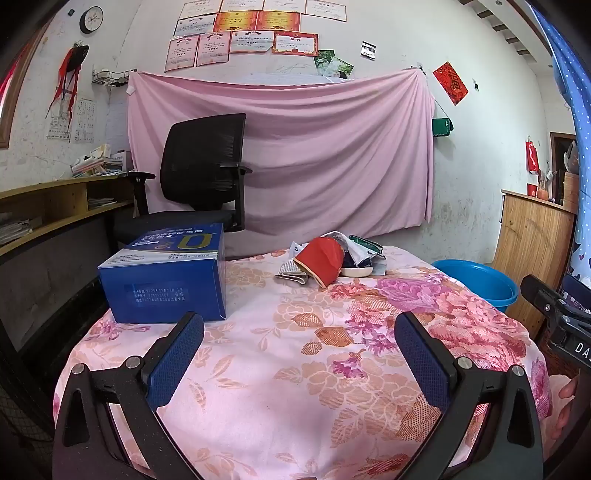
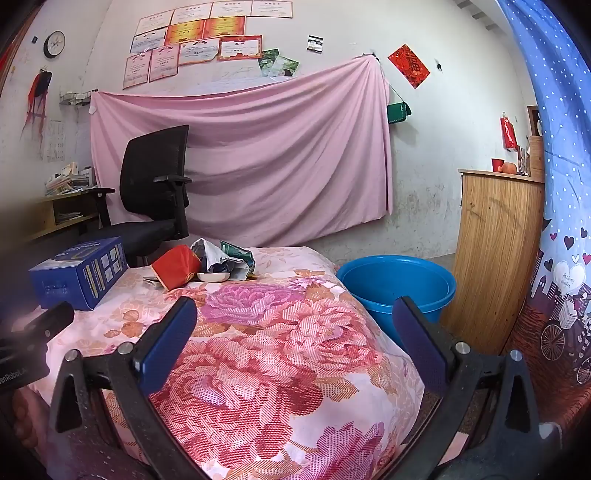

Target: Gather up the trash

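Currently both grippers hover over near edge of the floral-covered desk point(image 1: 280, 369); left gripper point(image 1: 299, 343) fingers wide, empty; right gripper point(image 2: 295, 328) fingers wide, empty; trash pile point(image 2: 218, 262) (red wrapper, crumpled paper, small dish) at far edge; blue box point(image 1: 166, 273) at left edge; blue bucket point(image 2: 397, 284) off right edge. Judgement: reach forward, pinch the loose top wrapper low, avoid dragging cloth.

Rear wall point(image 1: 461, 155): whitewashed, stained and scuffed. A pink sheet point(image 1: 295, 155) hangs across it, certificates point(image 1: 243, 33) pinned above, a round clock point(image 1: 91, 19) at upper left. A black mesh office chair point(image 1: 199, 173) stands before the sheet. Wooden shelving point(image 1: 55, 206) with stacked papers runs along the left; a wooden cabinet point(image 2: 495, 254) stands right, beside a blue dotted curtain point(image 2: 554, 110).
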`<state>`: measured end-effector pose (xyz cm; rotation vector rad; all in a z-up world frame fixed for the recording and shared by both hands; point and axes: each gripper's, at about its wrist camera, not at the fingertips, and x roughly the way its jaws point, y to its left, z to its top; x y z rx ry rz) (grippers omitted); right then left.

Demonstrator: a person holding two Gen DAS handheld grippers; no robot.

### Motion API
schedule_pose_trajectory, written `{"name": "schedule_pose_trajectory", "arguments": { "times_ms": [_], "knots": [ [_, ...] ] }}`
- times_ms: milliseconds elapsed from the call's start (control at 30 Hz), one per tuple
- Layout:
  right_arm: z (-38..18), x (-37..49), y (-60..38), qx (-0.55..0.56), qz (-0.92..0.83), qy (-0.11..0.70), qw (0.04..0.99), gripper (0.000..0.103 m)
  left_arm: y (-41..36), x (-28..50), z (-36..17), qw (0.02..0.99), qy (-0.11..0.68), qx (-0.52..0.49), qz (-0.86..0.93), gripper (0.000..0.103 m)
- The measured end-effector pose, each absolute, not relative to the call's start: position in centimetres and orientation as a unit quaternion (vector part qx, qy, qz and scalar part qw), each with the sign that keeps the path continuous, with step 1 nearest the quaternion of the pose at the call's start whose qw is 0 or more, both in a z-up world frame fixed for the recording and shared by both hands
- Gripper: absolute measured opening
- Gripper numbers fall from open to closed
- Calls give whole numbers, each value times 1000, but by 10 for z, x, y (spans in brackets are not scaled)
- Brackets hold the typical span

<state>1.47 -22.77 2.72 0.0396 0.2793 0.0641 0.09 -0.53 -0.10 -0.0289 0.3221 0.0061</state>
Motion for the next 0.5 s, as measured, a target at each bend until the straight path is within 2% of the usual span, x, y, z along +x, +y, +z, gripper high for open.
{"name": "schedule_pose_trajectory", "arguments": {
  "times_ms": [500],
  "knots": [
    [27, 15, -227, 19, 31, 138, 990, 103, -7, -1, 1, 987, 159, -8, 0, 101]
  ]
}}
